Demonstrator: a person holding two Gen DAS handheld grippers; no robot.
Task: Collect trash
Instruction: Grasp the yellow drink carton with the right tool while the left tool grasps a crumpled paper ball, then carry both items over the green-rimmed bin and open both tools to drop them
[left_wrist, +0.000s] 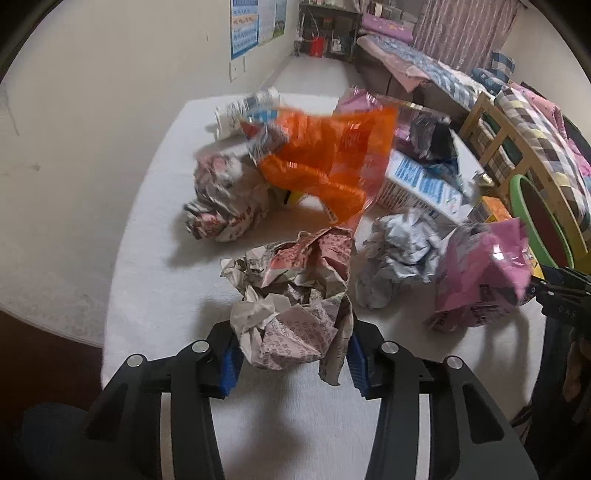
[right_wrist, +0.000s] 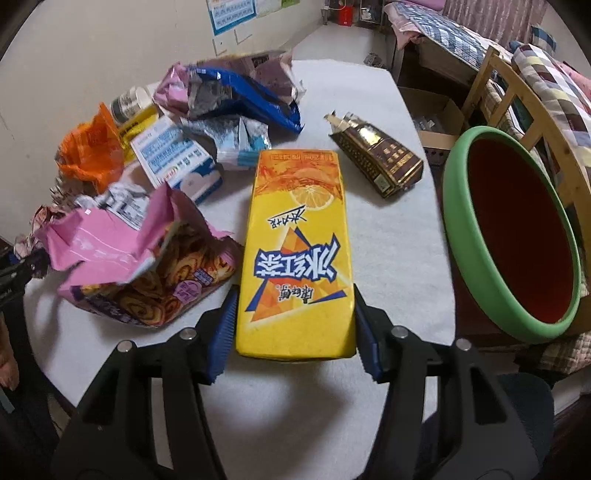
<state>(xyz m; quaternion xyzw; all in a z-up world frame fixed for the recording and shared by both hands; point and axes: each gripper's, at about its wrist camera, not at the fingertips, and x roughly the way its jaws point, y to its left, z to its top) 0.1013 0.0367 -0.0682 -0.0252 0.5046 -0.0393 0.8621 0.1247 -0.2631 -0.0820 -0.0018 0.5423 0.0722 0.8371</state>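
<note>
Your left gripper (left_wrist: 291, 354) pinches the paper ball (left_wrist: 291, 295) and your right gripper (right_wrist: 295, 332) squeezes the yellow carton (right_wrist: 295, 251), ready for the bin (right_wrist: 458, 206) on the right.

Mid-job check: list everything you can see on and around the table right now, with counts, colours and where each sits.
Yellow iced-tea drink carton: 1, yellow-orange, between the right tool's fingers.
Crumpled printed newspaper ball: 1, beige-red, between the left tool's fingers.
Other crumpled paper balls: 2, pinkish far left, grey centre.
Pink snack bag: 1, torn open, table's left in the right view.
Orange plastic bag: 1, mid-table.
Blue-and-white box: 1, behind the pink bag.
Blue foil bag: 1, far side.
Brown-gold crushed pack: 1, right of the carton.
Green-rimmed red basin: 1, beside the white table.
Left tool; right tool: black, blue pads.
</note>
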